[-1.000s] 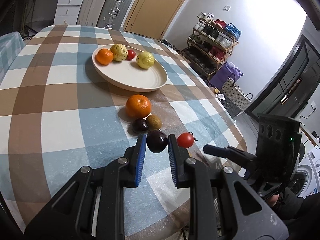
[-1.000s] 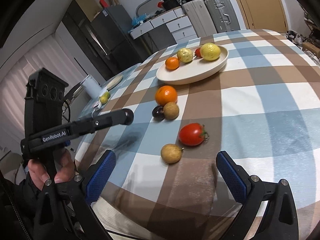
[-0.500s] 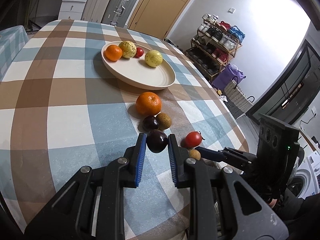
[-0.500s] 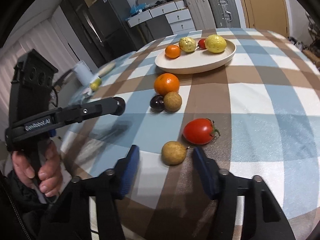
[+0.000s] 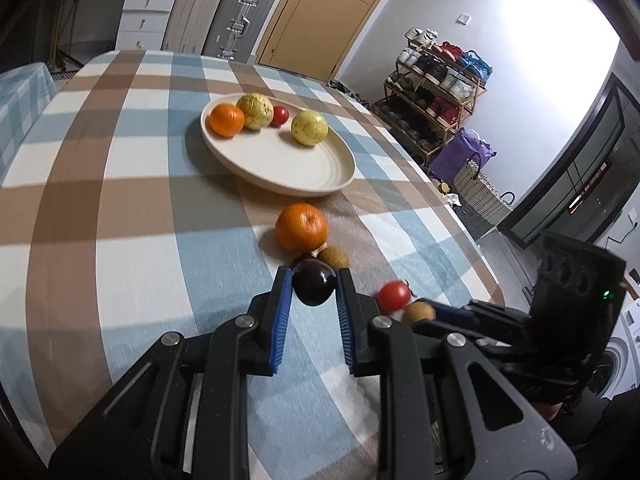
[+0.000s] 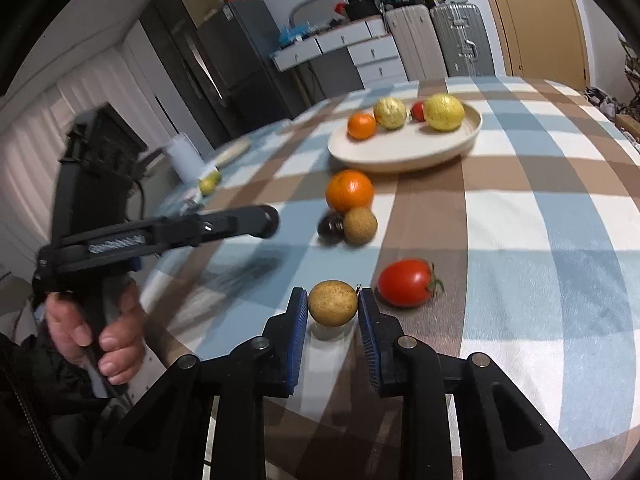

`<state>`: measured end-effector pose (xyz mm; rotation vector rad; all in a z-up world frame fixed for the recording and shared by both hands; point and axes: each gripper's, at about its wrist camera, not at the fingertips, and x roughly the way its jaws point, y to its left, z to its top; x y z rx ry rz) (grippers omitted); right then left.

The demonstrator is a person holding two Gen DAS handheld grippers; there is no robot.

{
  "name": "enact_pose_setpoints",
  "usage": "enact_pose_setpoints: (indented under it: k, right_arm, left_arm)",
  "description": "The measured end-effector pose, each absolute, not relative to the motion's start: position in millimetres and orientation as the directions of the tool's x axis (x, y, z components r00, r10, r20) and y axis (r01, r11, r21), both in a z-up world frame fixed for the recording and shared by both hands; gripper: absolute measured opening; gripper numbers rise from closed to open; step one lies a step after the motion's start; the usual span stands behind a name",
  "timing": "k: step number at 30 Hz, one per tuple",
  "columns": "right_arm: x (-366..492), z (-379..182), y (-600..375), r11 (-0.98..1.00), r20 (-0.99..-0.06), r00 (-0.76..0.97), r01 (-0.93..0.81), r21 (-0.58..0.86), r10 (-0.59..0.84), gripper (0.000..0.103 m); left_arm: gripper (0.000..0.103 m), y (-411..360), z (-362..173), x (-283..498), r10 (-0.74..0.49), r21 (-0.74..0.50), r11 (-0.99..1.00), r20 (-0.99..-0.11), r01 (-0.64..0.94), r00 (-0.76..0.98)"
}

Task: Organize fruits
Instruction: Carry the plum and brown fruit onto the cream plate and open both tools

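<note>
My left gripper is squeezing a shiny, round dark plum above the checked cloth. My right gripper is pinching a rough, tan round fruit beside a smooth red tomato.

My table in its checked cloth

On it lie a cream plate, an orange, a dark plum touching a brown longan, and a tomato nearer me.
</note>
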<state>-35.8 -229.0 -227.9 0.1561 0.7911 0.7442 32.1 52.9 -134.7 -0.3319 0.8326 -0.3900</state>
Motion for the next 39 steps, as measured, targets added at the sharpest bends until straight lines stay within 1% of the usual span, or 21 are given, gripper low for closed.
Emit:
enact_pose_setpoints:
  k: [8,17,21,30,39]
  right_arm:
    - [-3.1,-197.7,-241.1,0.714,-0.513,0.502,-0.561,0.419,0.696,0.026]
    - [72.9,-175.7,-232.4,0.699,-0.507,0.487,-0.564,0.44,0.711,0.026]
    - [105.3,-173.8,-219.7,0.687,-0.522,0.456,-0.567,0.454,0.721,0.026]
    - [176.9,-188.3,-183.8,0.686,-0.588,0.375,-0.529,0.498,0.716,0.026]
    - [211.2,-213.6,-153.7,0.708,-0.67,0.294,-0.494,0.505,0.682,0.027]
  left_arm:
    - [0.019,62.7,-119.7,79.7,-0.431,-0.414,0.891,-0.635,0.189,0.641]
    - [0.019,70.5,-122.2,146.4,-0.421,-0.412,0.894,-0.645,0.174,0.638]
    - [0.019,71.2,-129.2,169.7,-0.416,-0.408,0.898,-0.656,0.167,0.63]
    - [0.019,75.3,-144.0,203.8,-0.386,-0.373,0.915,-0.69,0.157,0.613]
    - [0.019,81.2,-154.6,218.7,-0.365,-0.344,0.926,-0.71,0.155,0.602]
